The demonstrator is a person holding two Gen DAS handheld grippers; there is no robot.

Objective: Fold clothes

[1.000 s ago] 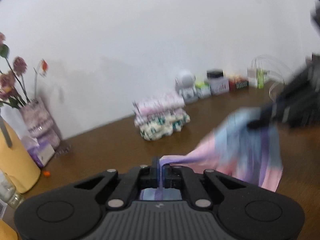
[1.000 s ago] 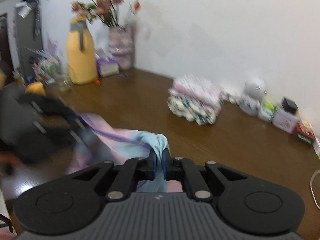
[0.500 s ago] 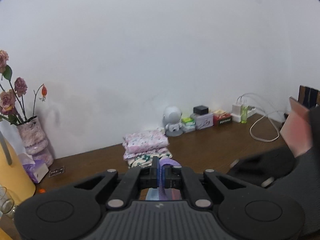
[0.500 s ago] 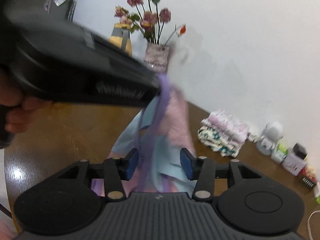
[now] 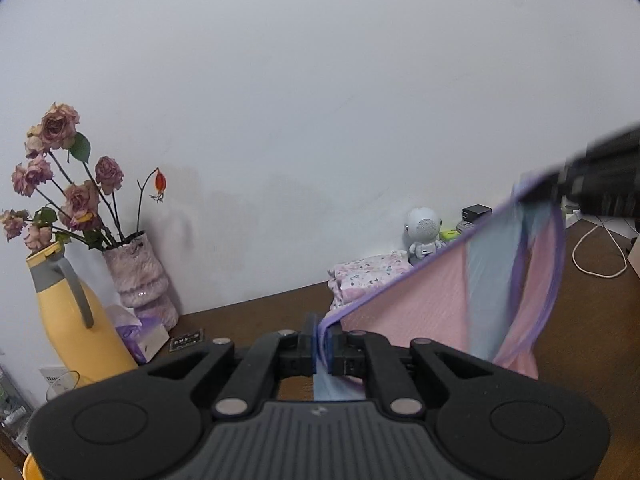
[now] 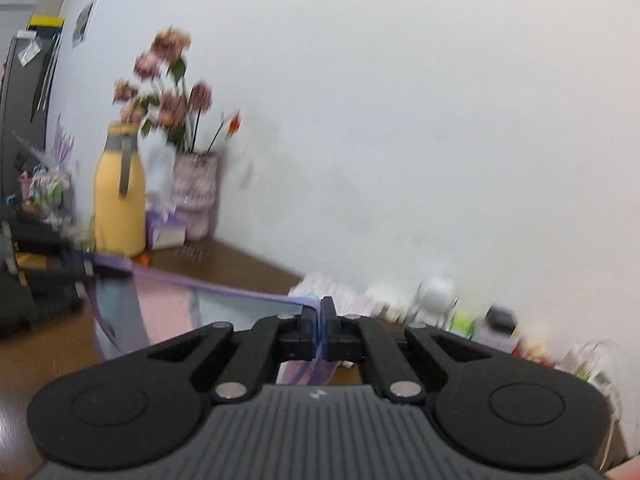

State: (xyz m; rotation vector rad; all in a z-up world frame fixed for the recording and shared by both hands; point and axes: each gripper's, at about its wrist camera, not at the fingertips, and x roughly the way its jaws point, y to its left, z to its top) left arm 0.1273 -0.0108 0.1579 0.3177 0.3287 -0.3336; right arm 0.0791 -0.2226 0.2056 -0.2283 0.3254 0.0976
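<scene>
Brown table (image 5: 588,332) below, with room kept free beside the folded pile (image 5: 368,276) at the wall. Above it, pink, blue and purple garment (image 5: 436,304) lifted off the wood and stretched by its purple hem between both tools, likely to shake it flat and find its shape before laying it down. Left gripper (image 5: 322,344) pinched on one end of the hem, jaws easing apart slightly yet cloth clamped between them. Right gripper (image 6: 322,332) clamped tight on the other end, fabric hanging slack beneath.
</scene>
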